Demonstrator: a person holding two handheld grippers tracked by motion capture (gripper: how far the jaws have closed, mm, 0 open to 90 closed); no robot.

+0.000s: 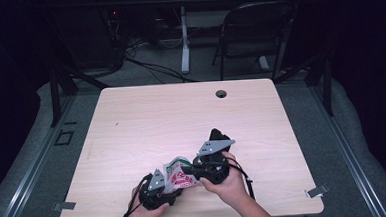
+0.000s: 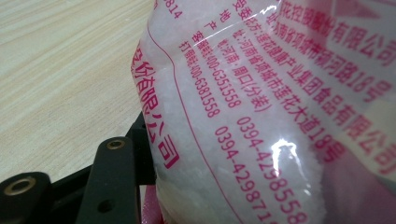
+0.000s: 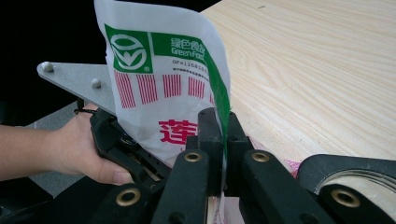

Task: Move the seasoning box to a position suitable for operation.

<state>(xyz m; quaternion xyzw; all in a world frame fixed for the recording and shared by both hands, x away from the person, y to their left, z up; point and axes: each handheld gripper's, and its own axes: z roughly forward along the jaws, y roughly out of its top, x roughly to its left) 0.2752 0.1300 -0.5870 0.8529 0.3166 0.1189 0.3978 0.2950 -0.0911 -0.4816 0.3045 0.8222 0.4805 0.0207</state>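
1. Holding a plastic bag [image 1: 178, 175] of white grains between both tools, the person works near the front edge of the bench [image 1: 146, 121], with the bag raised just above the wood.
2. The right tool [image 3: 223, 140] has its jaws clamped flat on the bag's thin edge, just under the green logo.
3. The left tool [image 1: 157, 188] sits on the bag's other side. One black jaw lies against the bag's full, bulging part, and the other jaw is hidden behind the bag. Whether the pads already press on the bag cannot be told.
4. Judged from this, the bag is picked up and one side is secured. A firm second grip looks unfinished, and whatever follows, perhaps opening or moving the bag, remains to do.
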